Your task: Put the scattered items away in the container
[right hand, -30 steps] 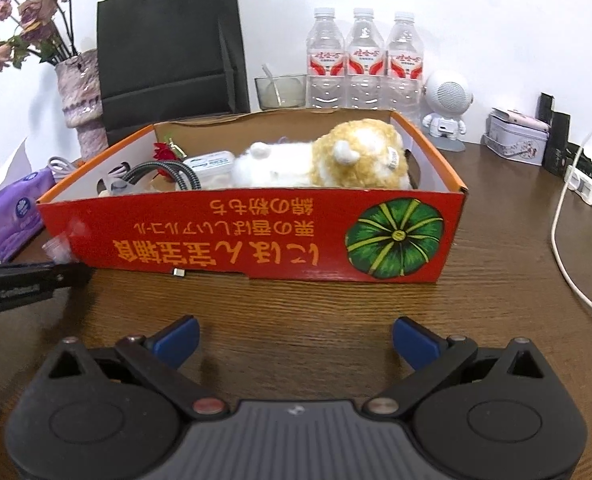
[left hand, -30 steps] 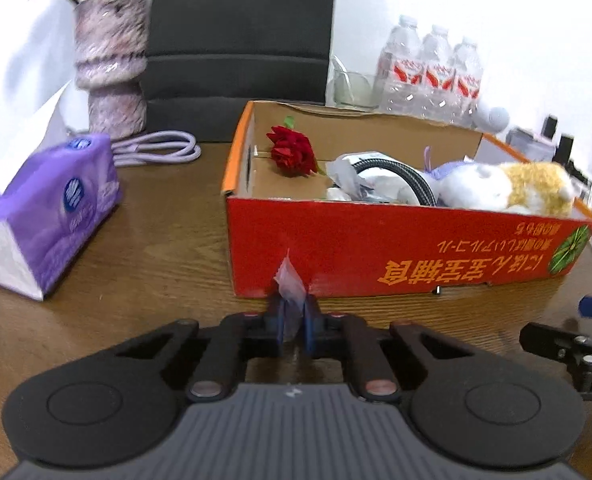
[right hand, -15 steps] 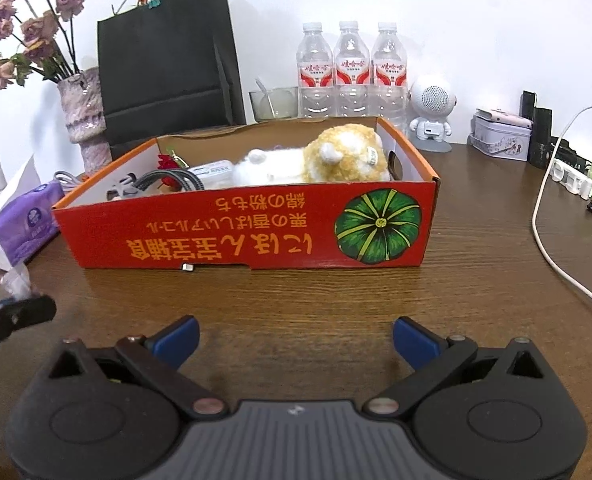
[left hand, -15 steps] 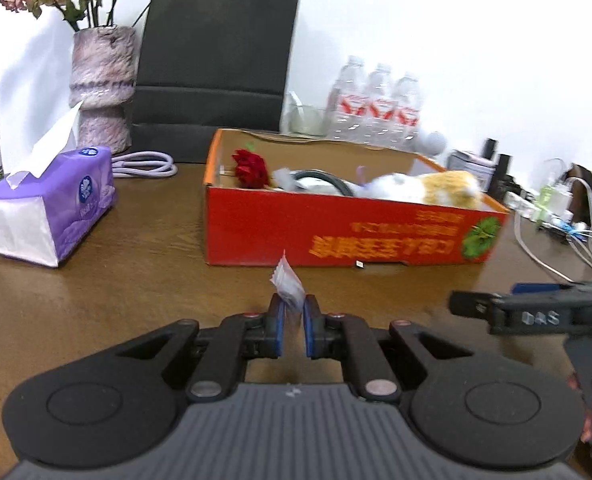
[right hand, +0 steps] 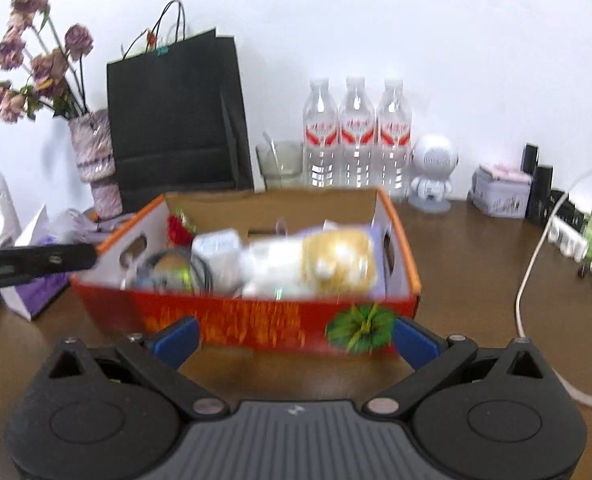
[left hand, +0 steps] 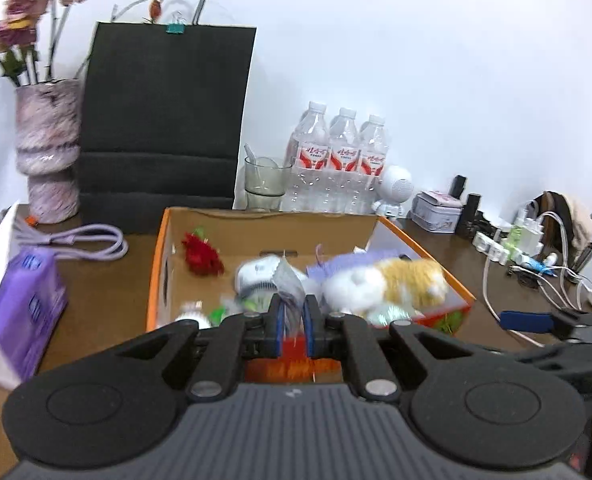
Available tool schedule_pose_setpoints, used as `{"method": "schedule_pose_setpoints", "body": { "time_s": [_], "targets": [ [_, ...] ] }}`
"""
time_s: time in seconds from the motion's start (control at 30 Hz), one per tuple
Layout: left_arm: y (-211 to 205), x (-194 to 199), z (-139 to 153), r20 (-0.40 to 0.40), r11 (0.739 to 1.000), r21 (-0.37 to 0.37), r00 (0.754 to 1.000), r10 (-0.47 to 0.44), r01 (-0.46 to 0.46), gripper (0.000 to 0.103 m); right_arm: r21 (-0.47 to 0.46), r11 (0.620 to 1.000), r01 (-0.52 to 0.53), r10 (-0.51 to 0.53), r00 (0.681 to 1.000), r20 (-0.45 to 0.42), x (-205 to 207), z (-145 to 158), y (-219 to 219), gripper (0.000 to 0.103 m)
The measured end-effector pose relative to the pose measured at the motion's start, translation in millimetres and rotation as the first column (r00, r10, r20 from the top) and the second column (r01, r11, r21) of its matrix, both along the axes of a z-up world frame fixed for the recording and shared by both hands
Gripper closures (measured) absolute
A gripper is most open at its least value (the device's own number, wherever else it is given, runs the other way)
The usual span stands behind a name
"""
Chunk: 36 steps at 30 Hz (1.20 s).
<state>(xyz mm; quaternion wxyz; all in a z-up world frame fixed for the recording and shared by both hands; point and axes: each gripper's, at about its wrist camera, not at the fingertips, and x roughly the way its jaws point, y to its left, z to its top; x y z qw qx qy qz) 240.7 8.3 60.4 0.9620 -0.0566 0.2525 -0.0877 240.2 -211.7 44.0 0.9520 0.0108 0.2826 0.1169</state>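
1. Over the near edge of the red cardboard box [left hand: 158,276], left gripper [left hand: 294,312] pinches a small clear wrapper [left hand: 290,284], jaws clenched on it.
2. Right gripper [right hand: 294,338] at 6 o'clock of the box, jaws spread wide, nothing between them.
3. Box holds a plush toy [left hand: 392,284], a red rose [left hand: 201,256], a white charger [right hand: 216,248].
4. Purple tissue pack [left hand: 24,308] at 9 o'clock of the box, on the wooden table [right hand: 476,264].
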Motion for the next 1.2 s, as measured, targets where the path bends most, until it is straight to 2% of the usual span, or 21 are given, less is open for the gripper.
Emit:
{"method": "schedule_pose_setpoints", "body": {
  "time_s": [0.23, 0.3, 0.33, 0.37, 0.4, 0.6, 0.97, 1.2],
  "targets": [
    [-12, 55, -4, -0.105, 0.997, 0.047, 0.992, 0.067, -0.062, 0.090, -0.019, 1.000, 0.004, -0.005, 0.999, -0.042, 38, 17, 4, 0.000],
    [-9, 63, -7, -0.145, 0.996, 0.030, 0.986, 0.082, -0.079, 0.071, -0.013, 1.000, 0.004, -0.005, 0.998, -0.058, 46, 17, 5, 0.000],
    [-8, 67, -9, -0.166, 0.996, 0.022, 0.982, 0.094, -0.091, 0.033, -0.011, 1.000, 0.005, -0.006, 0.998, -0.064, 49, 17, 5, 0.000],
    [-6, 69, -10, -0.183, 0.994, 0.023, 0.977, 0.110, -0.107, 0.003, -0.009, 1.000, 0.007, -0.008, 0.998, -0.068, 51, 16, 6, 0.000],
    [-5, 69, -11, -0.188, 0.992, 0.028, 0.974, 0.124, -0.121, 0.000, -0.007, 1.000, 0.009, -0.009, 0.997, -0.071, 52, 15, 6, 0.000],
    [4, 50, -8, -0.147, 0.987, 0.082, 0.978, 0.151, -0.140, 0.000, -0.003, 1.000, 0.006, -0.006, 0.996, -0.087, 51, 7, 4, 0.000],
    [16, -7, 2, -0.082, 0.991, 0.061, 0.989, 0.124, -0.119, 0.000, 0.000, 1.000, 0.005, -0.005, 0.997, -0.075, 24, 5, -4, 0.000],
    [8, -57, -20, -0.047, 0.991, 0.051, 0.991, 0.128, -0.126, 0.000, 0.006, 1.000, -0.013, 0.013, 0.999, -0.052, -20, -11, -5, 0.000]
  ]
}}
